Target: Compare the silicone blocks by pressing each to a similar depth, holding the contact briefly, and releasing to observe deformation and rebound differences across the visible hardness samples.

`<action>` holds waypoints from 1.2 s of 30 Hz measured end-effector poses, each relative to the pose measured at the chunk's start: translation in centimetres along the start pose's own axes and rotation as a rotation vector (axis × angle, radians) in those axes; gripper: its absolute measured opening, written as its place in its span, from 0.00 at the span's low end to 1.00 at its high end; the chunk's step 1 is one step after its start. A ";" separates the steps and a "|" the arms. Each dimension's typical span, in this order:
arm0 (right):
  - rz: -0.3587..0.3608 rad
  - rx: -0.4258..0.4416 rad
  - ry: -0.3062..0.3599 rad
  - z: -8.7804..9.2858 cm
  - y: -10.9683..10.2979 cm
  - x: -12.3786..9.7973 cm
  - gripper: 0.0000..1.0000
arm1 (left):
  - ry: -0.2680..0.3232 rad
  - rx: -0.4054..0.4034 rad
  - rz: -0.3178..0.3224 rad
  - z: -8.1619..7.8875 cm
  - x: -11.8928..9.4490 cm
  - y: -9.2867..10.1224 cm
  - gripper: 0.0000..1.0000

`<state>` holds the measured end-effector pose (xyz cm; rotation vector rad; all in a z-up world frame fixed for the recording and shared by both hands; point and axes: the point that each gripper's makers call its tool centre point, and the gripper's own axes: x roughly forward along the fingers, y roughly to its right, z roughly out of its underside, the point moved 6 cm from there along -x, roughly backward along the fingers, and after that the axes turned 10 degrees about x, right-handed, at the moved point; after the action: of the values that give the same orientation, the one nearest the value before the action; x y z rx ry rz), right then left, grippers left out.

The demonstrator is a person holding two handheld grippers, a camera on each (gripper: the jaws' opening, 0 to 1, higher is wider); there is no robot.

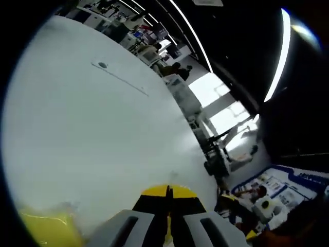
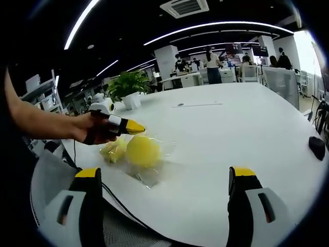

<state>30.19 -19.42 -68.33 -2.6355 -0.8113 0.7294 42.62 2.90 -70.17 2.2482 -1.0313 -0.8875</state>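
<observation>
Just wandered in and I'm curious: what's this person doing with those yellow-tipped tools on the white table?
A person holds a two-jaw gripper in each hand at a white table. The left gripper, jaws closed, hovers just over a yellow silicone ball lying on clear plastic wrap, beside a smaller yellowish lump. The right gripper waits open in front of them, holding nothing. It looks like a squeeze test about to start or just finished.

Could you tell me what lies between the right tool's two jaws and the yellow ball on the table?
In the right gripper view, only bare white table and crinkled clear plastic wrap separate the open right tool from the yellow ball.
</observation>
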 end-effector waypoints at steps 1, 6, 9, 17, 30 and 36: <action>-0.002 -0.001 -0.001 0.0 0.0 0.1 0.96 | 0.014 0.023 0.003 -0.4 0.0 0.2 0.00; -0.009 -0.006 -0.003 -0.2 -0.3 0.4 0.96 | 0.046 0.034 0.016 -1.7 0.1 1.3 0.00; -0.011 -0.011 -0.001 -0.3 -0.4 0.4 0.96 | 0.069 0.118 0.024 -2.3 0.0 1.9 0.00; -0.014 -0.011 0.003 -0.5 -0.3 0.3 0.96 | 0.087 0.240 -0.002 -3.7 -0.3 3.0 0.00; -0.030 -0.011 0.040 -2.3 -0.1 0.6 0.96 | 0.098 0.337 0.004 -6.0 -0.9 4.6 0.00; -0.042 0.006 0.079 -3.3 0.2 0.5 0.96 | 0.090 0.360 0.006 -7.9 -1.6 5.6 0.00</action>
<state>32.48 -19.70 -65.84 -2.6156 -0.8380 0.6121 45.03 2.28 -60.67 2.5493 -1.2352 -0.6288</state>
